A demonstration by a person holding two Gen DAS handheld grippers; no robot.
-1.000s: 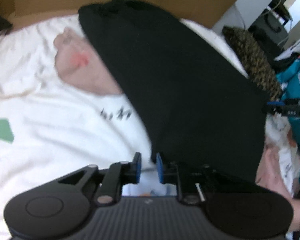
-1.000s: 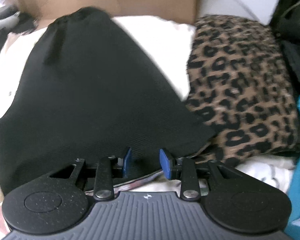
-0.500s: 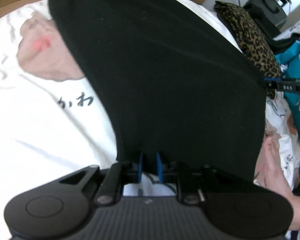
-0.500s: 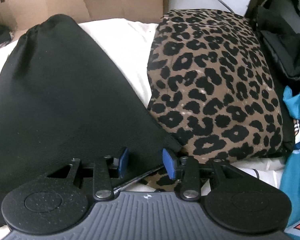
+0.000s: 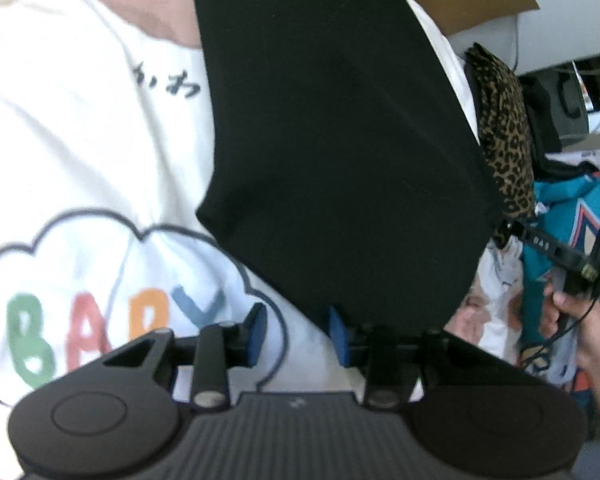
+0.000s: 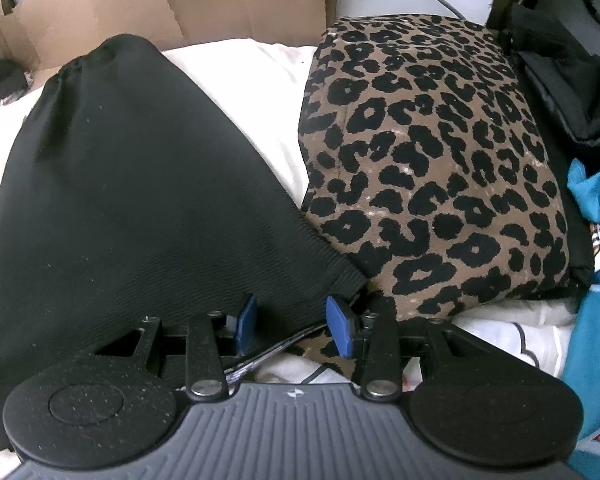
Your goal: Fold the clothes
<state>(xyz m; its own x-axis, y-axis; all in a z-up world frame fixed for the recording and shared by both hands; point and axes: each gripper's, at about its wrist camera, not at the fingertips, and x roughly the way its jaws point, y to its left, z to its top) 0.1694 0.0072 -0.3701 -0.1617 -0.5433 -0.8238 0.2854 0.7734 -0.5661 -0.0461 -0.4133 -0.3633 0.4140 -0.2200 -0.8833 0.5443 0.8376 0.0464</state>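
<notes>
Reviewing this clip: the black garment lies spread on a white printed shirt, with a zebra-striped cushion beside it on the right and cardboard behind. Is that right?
Not quite. The cushion is leopard-spotted, black blotches on brown, not zebra-striped; the right wrist view shows it plainly. The rest holds: the black garment lies spread on the white printed shirt, the cushion at its right edge, cardboard behind.

Black garment point(image 5: 340, 140) runs off the top edge in the left wrist view; its near hem hidden behind the gripper body. White printed shirt point(image 5: 80, 160) blurred, small dark lettering unreadable. Teal garment point(image 6: 596, 280) cut by right edge. Leopard-print cushion point(image 5: 504, 136) partly covered.
</notes>
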